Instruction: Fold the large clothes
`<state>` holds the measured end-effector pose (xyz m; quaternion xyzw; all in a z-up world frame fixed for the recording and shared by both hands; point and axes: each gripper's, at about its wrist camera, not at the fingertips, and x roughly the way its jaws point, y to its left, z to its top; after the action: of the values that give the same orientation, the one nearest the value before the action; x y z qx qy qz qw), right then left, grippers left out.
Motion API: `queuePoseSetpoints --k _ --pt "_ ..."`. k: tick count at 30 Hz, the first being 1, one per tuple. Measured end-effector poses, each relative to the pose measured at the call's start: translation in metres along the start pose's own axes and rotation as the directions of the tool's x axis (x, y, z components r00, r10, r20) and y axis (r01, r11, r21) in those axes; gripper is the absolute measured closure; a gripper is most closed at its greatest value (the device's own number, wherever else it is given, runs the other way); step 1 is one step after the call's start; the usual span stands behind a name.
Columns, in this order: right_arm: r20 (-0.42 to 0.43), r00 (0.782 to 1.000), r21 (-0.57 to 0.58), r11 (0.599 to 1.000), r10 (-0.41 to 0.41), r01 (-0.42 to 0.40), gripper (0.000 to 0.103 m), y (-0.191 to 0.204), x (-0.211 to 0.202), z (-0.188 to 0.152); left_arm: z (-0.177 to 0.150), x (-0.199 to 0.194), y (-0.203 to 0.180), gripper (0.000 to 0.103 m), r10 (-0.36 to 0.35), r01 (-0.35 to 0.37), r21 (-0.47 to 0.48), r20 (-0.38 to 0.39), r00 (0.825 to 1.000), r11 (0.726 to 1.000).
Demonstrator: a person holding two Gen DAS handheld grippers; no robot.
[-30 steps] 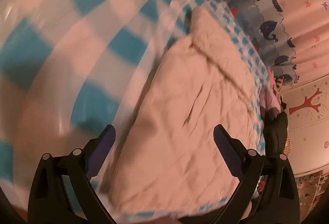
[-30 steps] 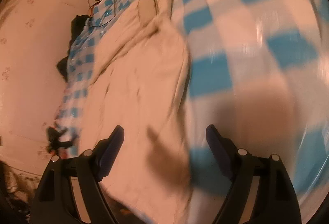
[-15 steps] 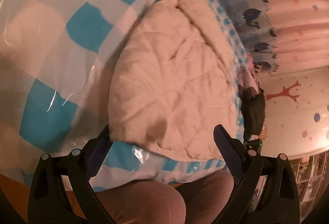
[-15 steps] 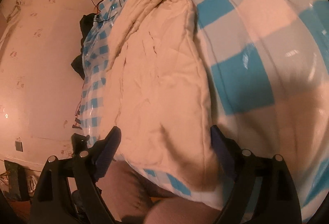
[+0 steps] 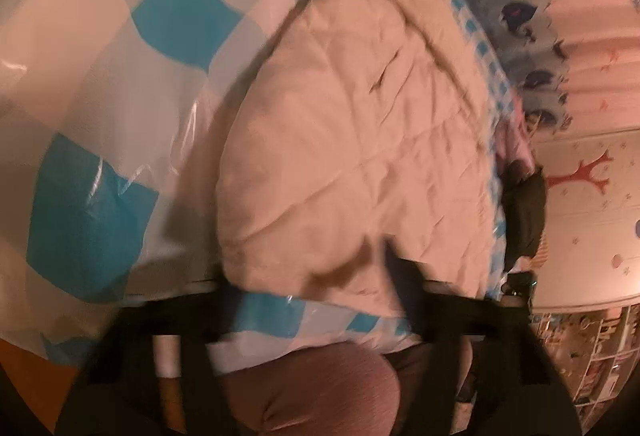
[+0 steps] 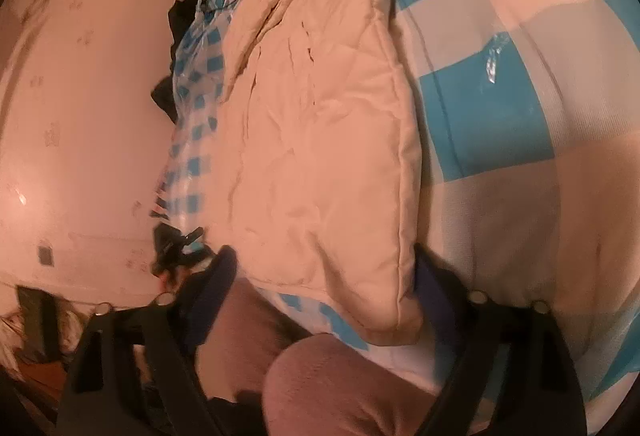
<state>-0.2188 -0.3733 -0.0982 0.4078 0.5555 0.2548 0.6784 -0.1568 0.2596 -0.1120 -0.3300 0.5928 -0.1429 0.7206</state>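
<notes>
A cream quilted jacket (image 5: 352, 140) lies folded lengthwise on a table covered with a blue and white checked plastic cloth (image 5: 120, 84). The jacket also shows in the right wrist view (image 6: 320, 140), its collar at the far end. My left gripper (image 5: 316, 300) is open and empty, held just off the jacket's near hem; it is motion-blurred. My right gripper (image 6: 324, 272) is open and empty, its fingers either side of the jacket's near corner, above the table's front edge.
The person's legs in pinkish trousers (image 5: 320, 388) stand at the table's front edge, also in the right wrist view (image 6: 340, 388). Dark clothes (image 5: 524, 220) lie at the table's far side. A whale-print curtain (image 5: 520, 8) and a decorated wall are behind.
Both grippers have pulled back from low over the jacket toward the table's front edge. The near hem and the person's legs have come into view. Both jaws stayed open.
</notes>
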Motion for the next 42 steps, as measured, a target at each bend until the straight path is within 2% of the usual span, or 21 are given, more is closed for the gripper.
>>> queuePoseSetpoints --k 1,2,5,8,13,17,19,22,24,25,26,28,29,30,31,34,38,40,42 --pt "-0.006 1.000 -0.002 1.000 -0.009 0.009 0.073 0.001 0.004 -0.001 0.000 0.001 0.001 0.084 0.011 -0.011 -0.002 -0.004 1.000 1.000" --pt "-0.003 1.000 0.005 1.000 -0.003 0.003 0.087 0.000 0.005 -0.004 -0.001 0.000 0.001 0.087 0.021 -0.021 -0.004 0.001 1.000 1.000" --pt "0.031 0.999 -0.014 0.999 0.033 -0.032 0.088 0.006 0.007 -0.007 -0.001 -0.002 -0.001 0.093 0.034 -0.033 -0.027 0.011 0.999 0.999" --pt "0.107 0.981 -0.046 0.986 0.162 -0.158 0.089 0.022 0.000 -0.007 0.000 -0.009 -0.012 0.095 0.043 -0.043 -0.012 0.030 0.999 0.999" --pt "0.195 0.932 -0.139 0.949 0.305 -0.282 0.090 0.061 -0.028 -0.008 -0.006 -0.056 -0.047 0.096 -0.046 0.042 0.047 0.101 0.994 0.998" --pt "0.218 0.909 -0.215 0.926 0.356 -0.311 0.090 0.090 -0.063 -0.021 -0.020 -0.090 -0.074 0.096 -0.101 0.091 0.090 0.119 0.988 0.992" --pt "0.212 0.908 -0.235 0.921 0.361 -0.311 0.090 0.097 -0.081 -0.035 -0.039 -0.107 -0.085 0.096 -0.129 0.117 0.116 0.103 0.986 0.986" --pt "0.179 0.922 -0.253 0.922 0.344 -0.294 0.090 0.094 -0.104 -0.066 -0.076 -0.120 -0.091 0.095 -0.133 0.121 0.164 0.061 0.989 0.979" --pt "0.134 0.938 -0.238 0.929 0.319 -0.282 0.090 0.081 -0.108 -0.085 -0.098 -0.113 -0.083 0.093 -0.105 0.106 0.214 -0.019 0.994 0.971" --pt "0.095 0.955 -0.209 0.943 0.282 -0.258 0.090 0.066 -0.103 -0.097 -0.107 -0.108 -0.076 0.087 -0.083 0.093 0.234 -0.050 0.995 0.968" --pt "0.080 0.962 -0.186 0.952 0.260 -0.242 0.087 0.056 -0.101 -0.101 -0.117 -0.096 -0.064 0.081 -0.048 0.071 0.244 -0.101 0.994 0.967" --pt "0.036 0.982 -0.118 0.977 0.184 -0.179 0.076 0.023 -0.088 -0.110 -0.122 -0.087 -0.037 0.066 -0.001 0.025 0.220 -0.109 0.994 0.975" --pt "0.036 0.984 -0.083 0.982 0.174 -0.170 0.061 0.007 -0.086 -0.113 -0.122 -0.087 -0.026 0.064 -0.018 0.038 0.195 -0.102 0.995 0.980" --pt "0.041 0.984 -0.045 0.984 0.173 -0.171 0.045 -0.008 -0.086 -0.114 -0.120 -0.090 -0.012 0.059 -0.067 0.080 0.149 -0.091 0.994 0.986" --pt "0.050 0.984 -0.029 0.985 0.170 -0.168 0.041 -0.015 -0.088 -0.114 -0.117 -0.094 0.000 0.052 -0.111 0.119 0.108 -0.075 0.991 0.987" --pt "0.076 0.979 0.006 0.982 0.188 -0.189 0.033 -0.035 -0.094 -0.111 -0.111 -0.096 0.017 0.039 -0.151 0.156 0.083 -0.061 0.987 0.984" --pt "0.050 0.977 0.043 0.976 0.210 -0.212 0.032 -0.047 -0.086 -0.104 -0.108 -0.088 0.030 0.038 -0.185 0.189 0.057 -0.073 0.980 0.980" --pt "0.030 0.970 0.048 0.969 0.240 -0.241 0.032 -0.048 -0.082 -0.104 -0.114 -0.093 0.036 0.038 -0.221 0.223 0.039 -0.051 0.974 0.974" --pt "0.010 0.961 0.039 0.961 0.275 -0.275 0.032 -0.044 -0.077 -0.105 -0.117 -0.099 0.041 0.037 -0.228 0.229 0.044 -0.029 0.973 0.972"
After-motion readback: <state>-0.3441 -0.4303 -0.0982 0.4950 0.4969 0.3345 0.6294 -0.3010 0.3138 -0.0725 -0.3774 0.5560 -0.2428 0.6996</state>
